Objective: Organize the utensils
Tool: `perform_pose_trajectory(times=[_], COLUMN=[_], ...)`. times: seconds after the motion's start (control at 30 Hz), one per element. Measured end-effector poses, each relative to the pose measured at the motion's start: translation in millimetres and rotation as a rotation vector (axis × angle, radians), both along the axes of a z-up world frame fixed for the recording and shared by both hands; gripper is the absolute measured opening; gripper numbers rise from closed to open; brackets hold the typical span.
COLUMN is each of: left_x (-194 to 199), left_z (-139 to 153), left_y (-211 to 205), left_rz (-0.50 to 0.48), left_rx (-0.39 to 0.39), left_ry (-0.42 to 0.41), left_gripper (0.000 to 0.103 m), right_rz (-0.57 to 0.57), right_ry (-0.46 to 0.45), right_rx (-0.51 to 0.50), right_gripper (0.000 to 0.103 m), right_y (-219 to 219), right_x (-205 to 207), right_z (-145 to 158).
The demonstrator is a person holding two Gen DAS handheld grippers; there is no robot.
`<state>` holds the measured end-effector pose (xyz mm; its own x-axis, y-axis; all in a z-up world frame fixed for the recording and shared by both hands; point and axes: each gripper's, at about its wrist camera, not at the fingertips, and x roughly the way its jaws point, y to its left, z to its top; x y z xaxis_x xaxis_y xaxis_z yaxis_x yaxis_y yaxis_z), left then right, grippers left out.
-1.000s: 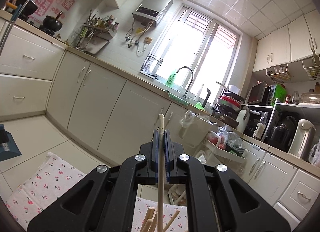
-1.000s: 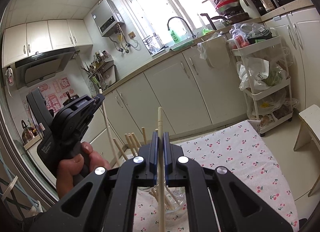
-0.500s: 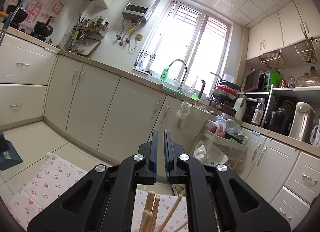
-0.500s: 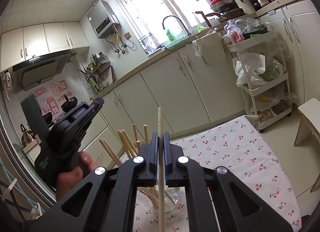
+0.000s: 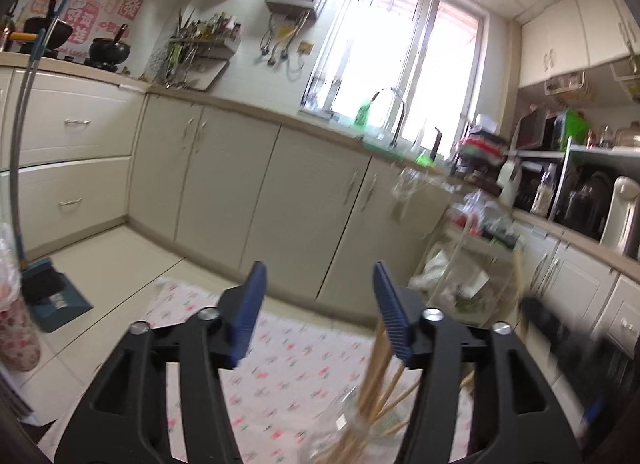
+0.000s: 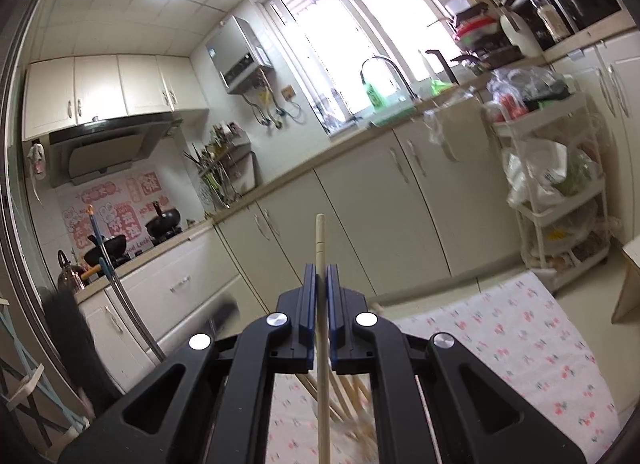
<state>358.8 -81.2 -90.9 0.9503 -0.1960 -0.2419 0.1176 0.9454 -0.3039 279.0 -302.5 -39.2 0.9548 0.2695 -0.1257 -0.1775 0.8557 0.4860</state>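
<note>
The right gripper (image 6: 320,280) has its two blue pads (image 6: 309,304) closed against a single wooden chopstick (image 6: 323,344), held at mid-length. The chopstick's long axis runs parallel to the fingers: its squared top projects past the fingertips, and the lower shaft runs back down between the black linkage arms toward the bottom edge of the right wrist view. Directly beneath the closed jaws, a cluster of chopsticks (image 6: 348,392) fans upward; their container is blurred in this view and cannot be resolved. The left gripper (image 5: 318,304) is spread wide and holds nothing; clear space shows between its blue pads (image 5: 250,308). In the left wrist view the same bundle of chopsticks (image 5: 376,380) stands in a clear glass jar (image 5: 360,424), below and to the right of the left fingertips, partly behind the right-hand finger. The jar rests on a cherry-print cloth (image 5: 288,360). The deciding relation: the held chopstick is already aligned near vertical and sits above the bundle, so the right gripper is the nearer unit and the likely next move is a descent along the chopstick's own axis into the jar. The left view is motion-blurred, so the jar rim position is approximate.
</note>
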Motion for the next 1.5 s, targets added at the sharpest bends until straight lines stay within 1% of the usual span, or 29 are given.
perform_pose_trajectory(times=[0.07, 0.13, 0.23, 0.37, 0.43, 0.67, 0.83, 1.03, 1.23, 1.43, 1.5], left_x=[-5, -10, -15, -23, -26, -24, -21, -19, -20, -24, -26], left_z=[-13, -27, -50, -66, -71, -75, -76, -77, -72, -65, -60], left_y=[7, 14, 25, 35, 40, 41, 39, 38, 37, 33, 32], left_rz=[0.005, 0.012, 0.013, 0.02, 0.019, 0.013, 0.007, 0.011, 0.022, 0.023, 0.023], left_rx=[0.018, 0.041, 0.056, 0.052, 0.047, 0.024, 0.027, 0.037, 0.044, 0.084, 0.1], left_ry=[0.041, 0.075, 0.147, 0.184, 0.189, 0.198, 0.204, 0.219, 0.225, 0.253, 0.26], left_gripper=[0.062, 0.065, 0.066, 0.068, 0.068, 0.069, 0.07, 0.072, 0.073, 0.077, 0.079], right_rz=[-0.003, -0.008, -0.021, -0.049, -0.07, -0.172, -0.187, -0.163, -0.12, -0.071, -0.06], right_ry=[-0.024, -0.045, -0.061, -0.069, -0.078, -0.099, -0.055, -0.023, 0.003, 0.028, 0.03], right_rx=[0.0, 0.002, 0.003, 0.005, -0.001, -0.063, -0.119, -0.147, -0.212, -0.322, -0.365], right_gripper=[0.006, 0.006, 0.006, 0.006, 0.006, 0.006, 0.006, 0.006, 0.006, 0.007, 0.011], right_y=[5, 11, 16, 20, 20, 21, 31, 39, 48, 60, 64], right_x=[8, 18, 34, 53, 59, 73, 81, 76, 57, 34, 28], right_z=[5, 10, 11, 10, 11, 7, -6, -18, -25, -28, -27])
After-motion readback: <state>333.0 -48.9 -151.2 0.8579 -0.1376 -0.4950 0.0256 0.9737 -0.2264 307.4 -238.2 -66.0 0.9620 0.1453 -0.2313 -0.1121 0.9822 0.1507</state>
